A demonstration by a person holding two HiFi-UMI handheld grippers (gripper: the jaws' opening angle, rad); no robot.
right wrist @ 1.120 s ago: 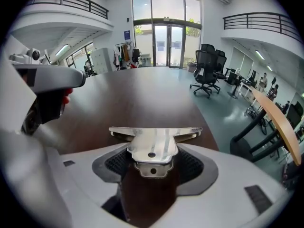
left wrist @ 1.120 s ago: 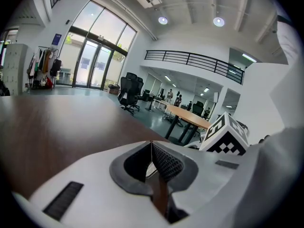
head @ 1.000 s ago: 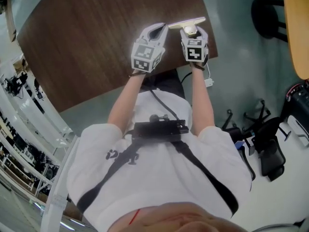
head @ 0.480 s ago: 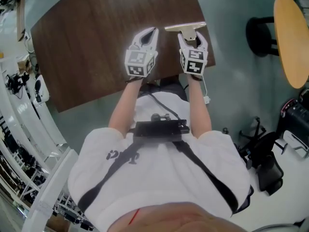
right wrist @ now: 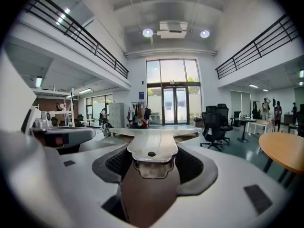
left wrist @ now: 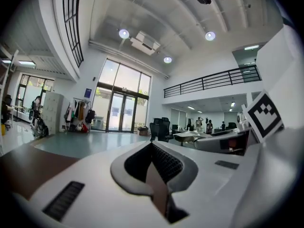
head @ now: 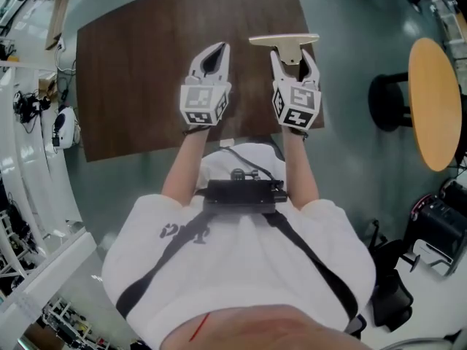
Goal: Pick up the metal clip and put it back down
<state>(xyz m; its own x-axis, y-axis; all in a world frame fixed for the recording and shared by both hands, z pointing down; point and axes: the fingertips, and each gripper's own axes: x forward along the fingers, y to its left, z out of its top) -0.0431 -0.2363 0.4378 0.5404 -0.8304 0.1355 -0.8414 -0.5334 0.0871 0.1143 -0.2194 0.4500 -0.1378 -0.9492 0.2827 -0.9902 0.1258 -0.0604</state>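
Observation:
The metal clip (head: 284,42), a pale T-shaped plate with a wide crossbar, sticks out forward from my right gripper (head: 295,58), which is shut on its stem above the right edge of the brown table (head: 139,71). In the right gripper view the clip (right wrist: 152,144) lies flat between the fingers (right wrist: 199,167), with a small dark hole in its stem. My left gripper (head: 211,55) hovers beside it to the left, over the table, shut with nothing in it. The left gripper view shows its fingers (left wrist: 164,163) drawn together over a thin strip of brown table.
The table's near edge runs just under both grippers, and its right edge lies beside the right gripper. A round wooden table top (head: 434,100) on a black base (head: 385,100) stands on the floor to the right. Black chairs (head: 394,297) are at lower right.
The head view has swung, so the table now shows more squarely. Both grippers sit slightly farther apart. The right gripper keeps hold of the clip throughout.

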